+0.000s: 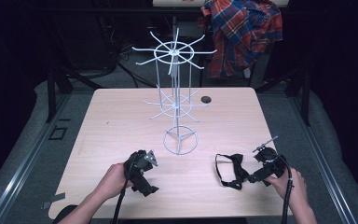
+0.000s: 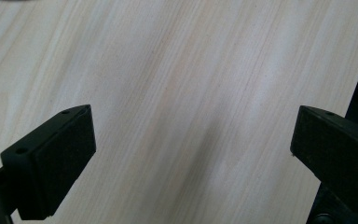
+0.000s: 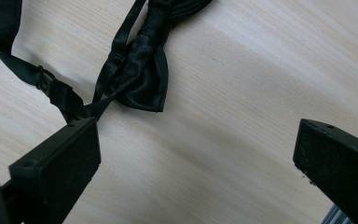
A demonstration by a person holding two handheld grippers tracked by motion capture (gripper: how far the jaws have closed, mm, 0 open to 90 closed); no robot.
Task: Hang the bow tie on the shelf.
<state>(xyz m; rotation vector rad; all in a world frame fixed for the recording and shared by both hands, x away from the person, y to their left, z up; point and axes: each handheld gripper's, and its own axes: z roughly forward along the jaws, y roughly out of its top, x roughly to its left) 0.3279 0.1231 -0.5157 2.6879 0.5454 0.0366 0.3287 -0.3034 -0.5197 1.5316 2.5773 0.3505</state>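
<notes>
Black satin bow tie point(image 3: 142, 74) with looped strap lies near the pale wood table's point(image 1: 121, 116) front right edge, just ahead of my right gripper point(image 3: 196, 158); jaws spread wide, nothing between them, strap beside one pad. Left gripper point(image 2: 193, 154) near the front left edge, jaws spread over bare grain. High view adds a white wire rack point(image 1: 177, 93) mid-table.

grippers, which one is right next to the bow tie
The right gripper: its open jaws sit at the black bow tie near the table's front right. The left gripper, also open, has bare wood under it, left of the wire rack.
</notes>
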